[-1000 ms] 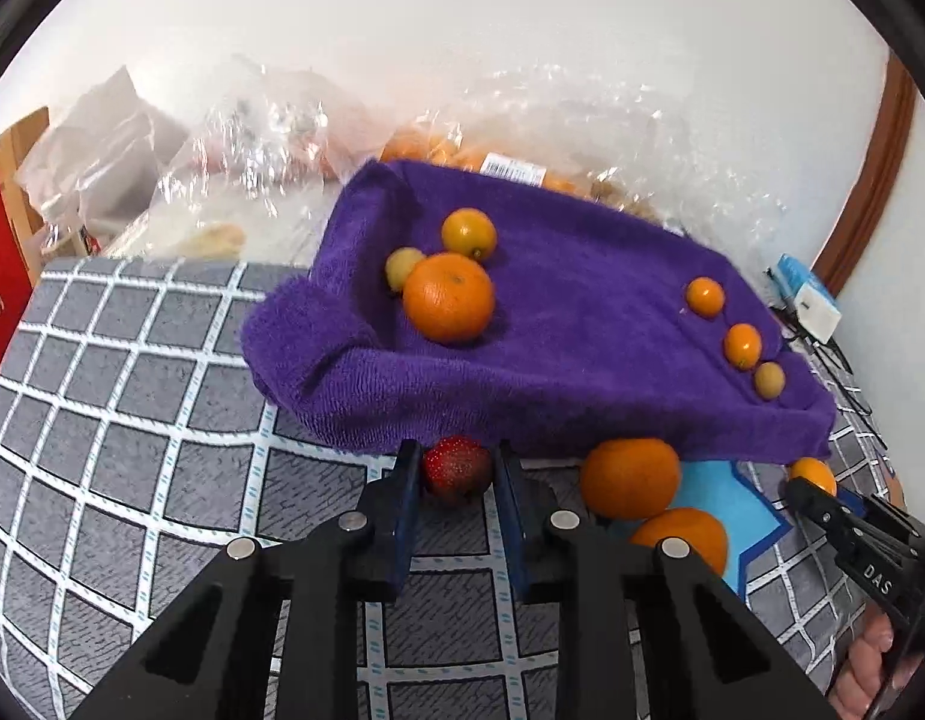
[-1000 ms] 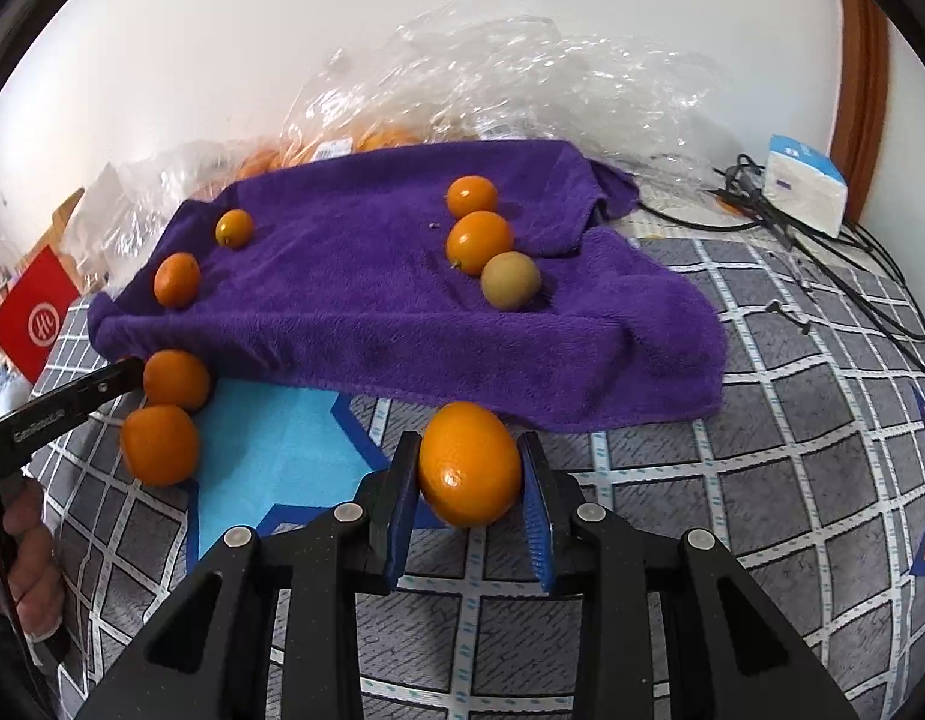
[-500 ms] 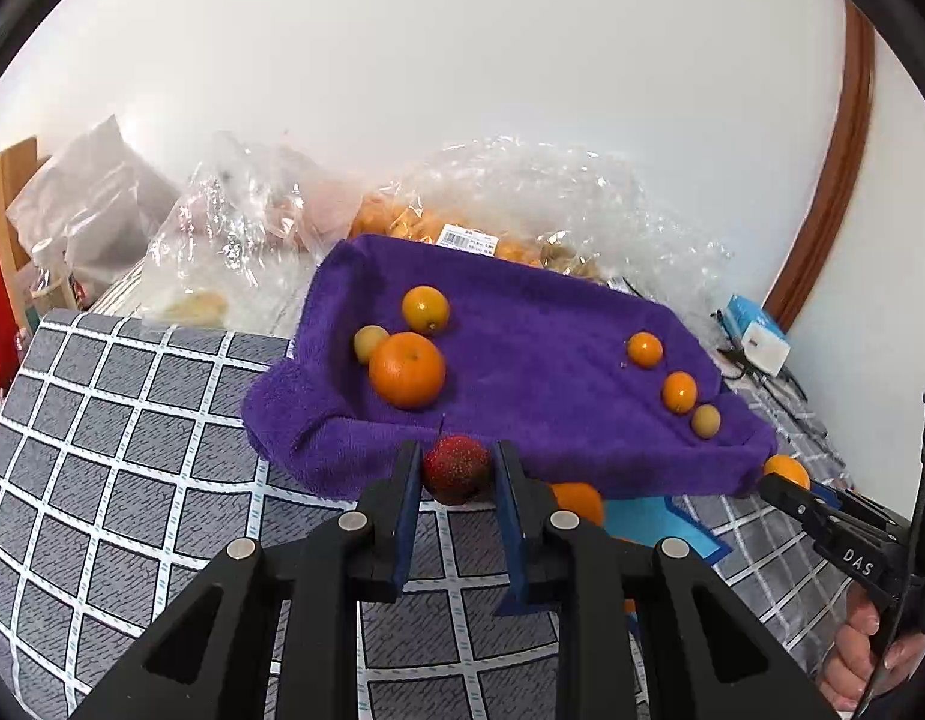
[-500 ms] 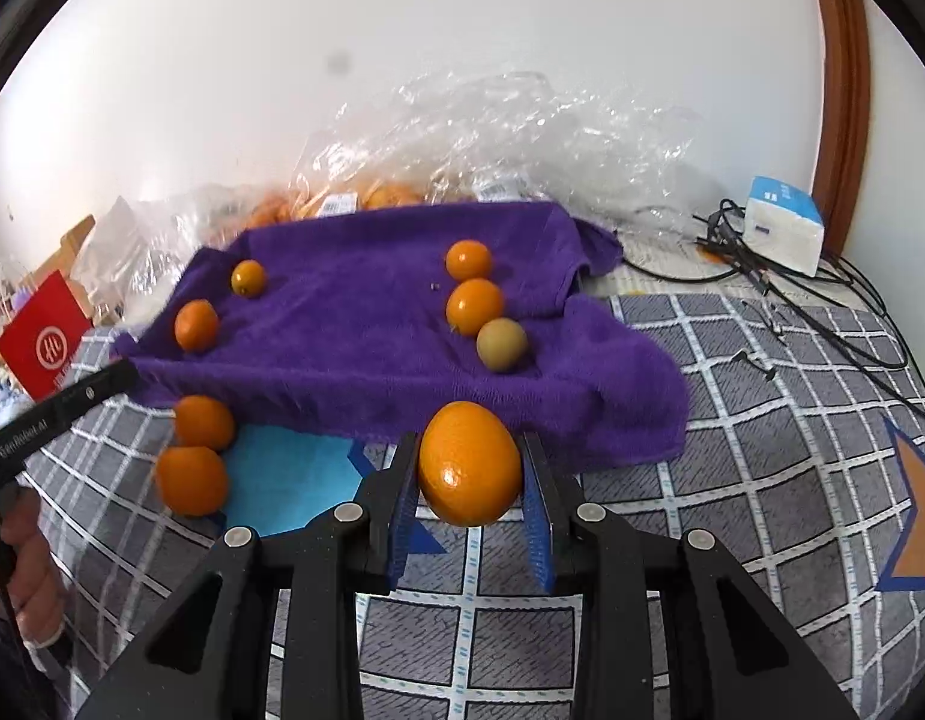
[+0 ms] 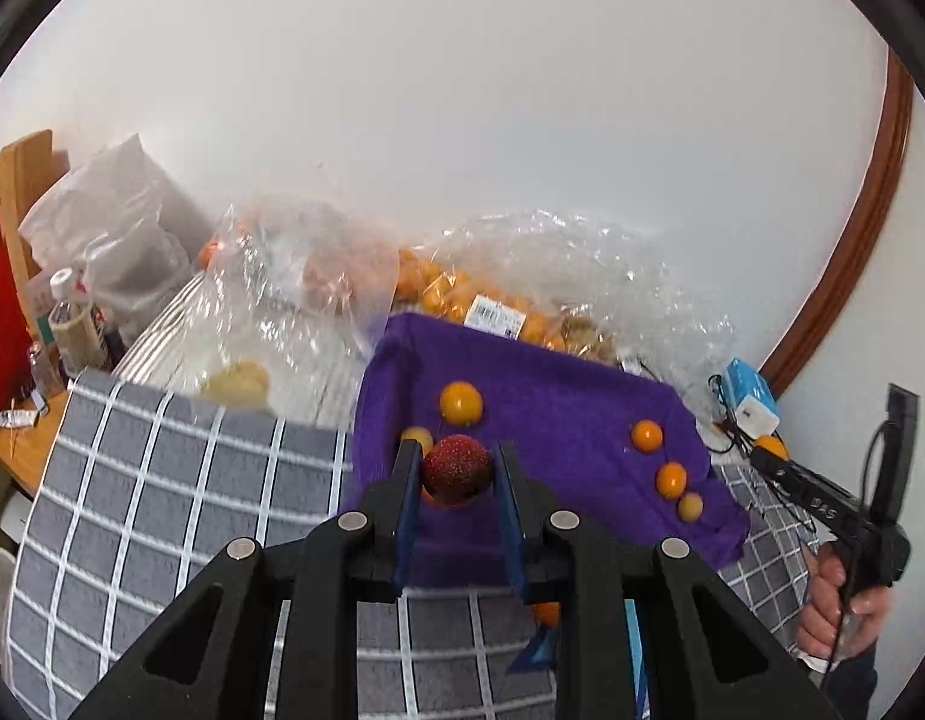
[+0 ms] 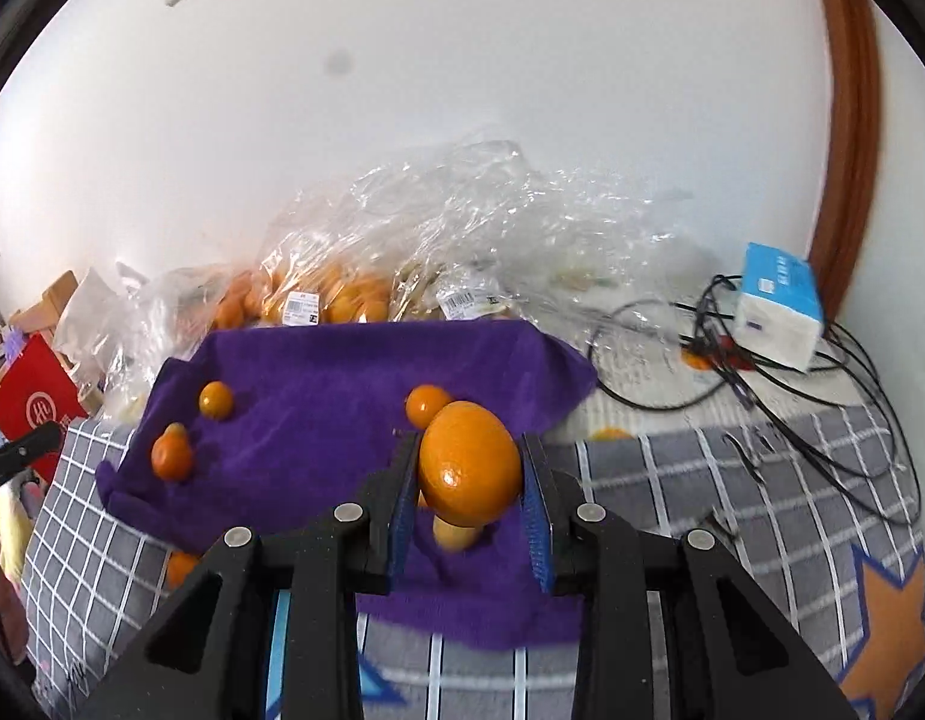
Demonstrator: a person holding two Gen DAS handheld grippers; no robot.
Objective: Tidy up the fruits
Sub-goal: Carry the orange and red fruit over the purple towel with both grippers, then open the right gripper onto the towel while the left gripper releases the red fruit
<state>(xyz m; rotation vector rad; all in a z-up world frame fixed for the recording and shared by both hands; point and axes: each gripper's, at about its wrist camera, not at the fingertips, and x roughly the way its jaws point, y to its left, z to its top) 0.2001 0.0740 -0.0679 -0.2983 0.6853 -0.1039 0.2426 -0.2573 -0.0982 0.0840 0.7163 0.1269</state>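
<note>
A: Left wrist view?

B: Looks forward and down along the left gripper (image 5: 456, 471), close over the purple towel (image 5: 552, 396), wall beyond.

A: Right wrist view?

B: Same manner, along the right gripper (image 6: 468, 480), towel (image 6: 318, 384) just ahead.

A: Shared ground?

B: Towel, plastic bags (image 5: 558, 276) (image 6: 474, 228), blue box (image 5: 750, 405) (image 6: 777, 306). The left view catches the right gripper (image 5: 768, 457) at its right edge.

The letters "DAS" stand in white on the black body of the right gripper (image 5: 768, 461) seen from the left wrist, a white circular emblem marks the red box (image 6: 36, 399), and the plastic bags' barcode labels (image 5: 495, 317) are too small to read.
</note>
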